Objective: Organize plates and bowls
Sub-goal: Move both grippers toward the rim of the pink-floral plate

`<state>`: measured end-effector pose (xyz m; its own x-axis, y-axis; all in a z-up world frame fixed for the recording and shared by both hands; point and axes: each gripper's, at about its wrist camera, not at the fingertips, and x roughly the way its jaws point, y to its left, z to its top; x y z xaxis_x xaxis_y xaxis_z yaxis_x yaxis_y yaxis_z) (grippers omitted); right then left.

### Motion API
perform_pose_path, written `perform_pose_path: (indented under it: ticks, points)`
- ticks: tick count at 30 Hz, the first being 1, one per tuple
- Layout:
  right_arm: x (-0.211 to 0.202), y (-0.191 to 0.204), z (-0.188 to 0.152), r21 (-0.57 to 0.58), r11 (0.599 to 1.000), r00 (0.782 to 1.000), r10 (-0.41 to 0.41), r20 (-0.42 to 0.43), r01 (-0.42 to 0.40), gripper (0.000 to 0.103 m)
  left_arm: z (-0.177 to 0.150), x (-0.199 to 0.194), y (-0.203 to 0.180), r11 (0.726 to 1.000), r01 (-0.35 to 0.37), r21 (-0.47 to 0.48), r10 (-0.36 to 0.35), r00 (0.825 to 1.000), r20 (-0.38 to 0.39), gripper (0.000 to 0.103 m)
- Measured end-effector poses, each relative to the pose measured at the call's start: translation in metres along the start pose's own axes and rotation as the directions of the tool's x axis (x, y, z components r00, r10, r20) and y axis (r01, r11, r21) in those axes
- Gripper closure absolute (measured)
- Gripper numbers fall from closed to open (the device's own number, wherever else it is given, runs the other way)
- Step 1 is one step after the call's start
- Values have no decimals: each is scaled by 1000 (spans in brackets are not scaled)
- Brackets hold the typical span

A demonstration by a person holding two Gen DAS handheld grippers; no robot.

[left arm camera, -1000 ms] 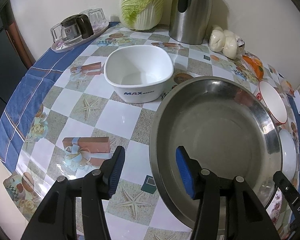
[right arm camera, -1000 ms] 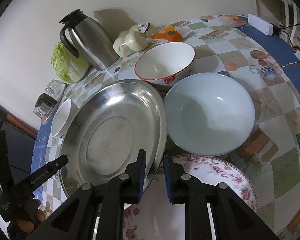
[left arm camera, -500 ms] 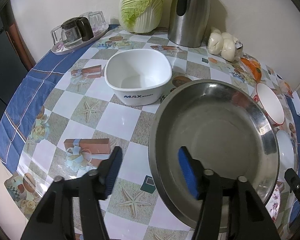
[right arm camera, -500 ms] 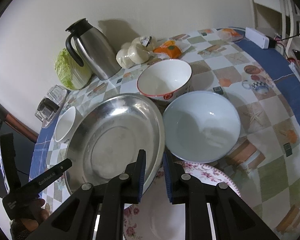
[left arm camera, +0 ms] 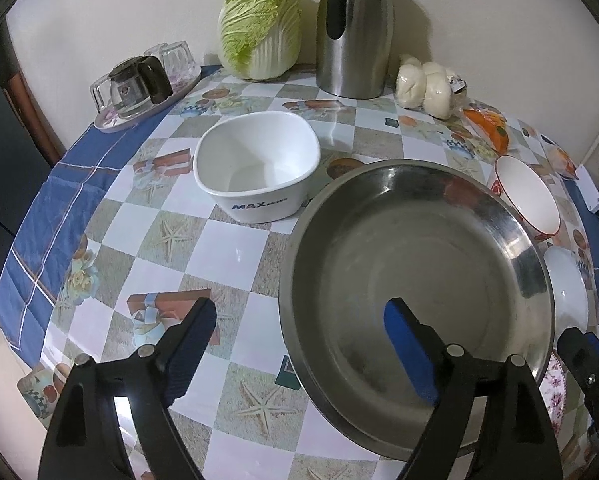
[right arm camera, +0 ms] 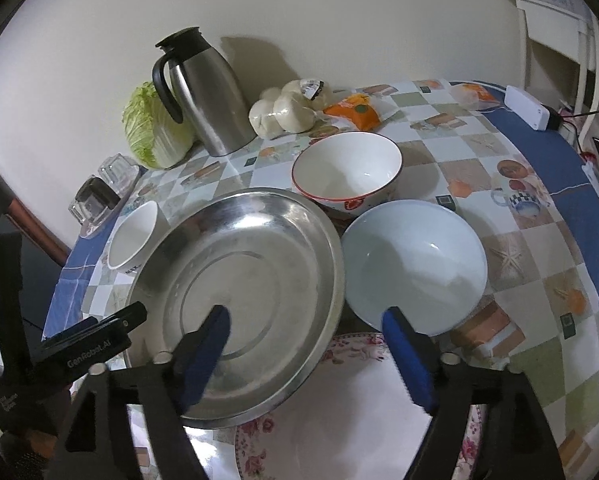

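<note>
A large steel plate (left arm camera: 419, 280) lies on the table, its right rim resting on a floral plate (right arm camera: 339, 420). My left gripper (left arm camera: 299, 328) is open, its jaws either side of the steel plate's near-left rim. My right gripper (right arm camera: 307, 340) is open above the steel plate's (right arm camera: 243, 296) right rim and the floral plate. A white square bowl (left arm camera: 257, 170) sits left of the steel plate. A red-rimmed bowl (right arm camera: 347, 170) and a pale blue bowl (right arm camera: 413, 264) sit to its right.
A steel kettle (right arm camera: 203, 92), a cabbage (left arm camera: 261, 26), wrapped buns (right arm camera: 287, 110) and an orange packet (right arm camera: 355, 110) stand along the wall. A tray with glass cups (left arm camera: 139, 84) is at the back left. A white power strip (right arm camera: 527, 108) lies at the right edge.
My right gripper has opened and let go of the steel plate's rim. My left gripper has opened wider. Both have drawn back a little.
</note>
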<state>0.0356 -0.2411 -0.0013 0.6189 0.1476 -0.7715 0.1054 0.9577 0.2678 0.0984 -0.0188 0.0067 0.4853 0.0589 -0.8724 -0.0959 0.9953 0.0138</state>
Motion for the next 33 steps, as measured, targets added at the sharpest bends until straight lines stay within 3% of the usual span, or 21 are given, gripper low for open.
perform_pose_path:
  ticks: [7,14,19,33]
  points:
    - [1,1,0,0,1000,1000,-1,3,1,0,0,-2,-1,1000,2,3,-2,1000,23,6]
    - [1,-3,0,7,1000,1000,2,5,-2,0,1,-5,3,1000,10,-19,-9,999,46,5]
    - [0,-3,0,-7,1000,1000,-5,12,5,0,2,-12,7,999,23,-42,-19,994,106,4]
    - [-19,-18,-11,36,999,998,-8,64,5,0,-9,-41,-3,988,155,-25,-146,967,209,4]
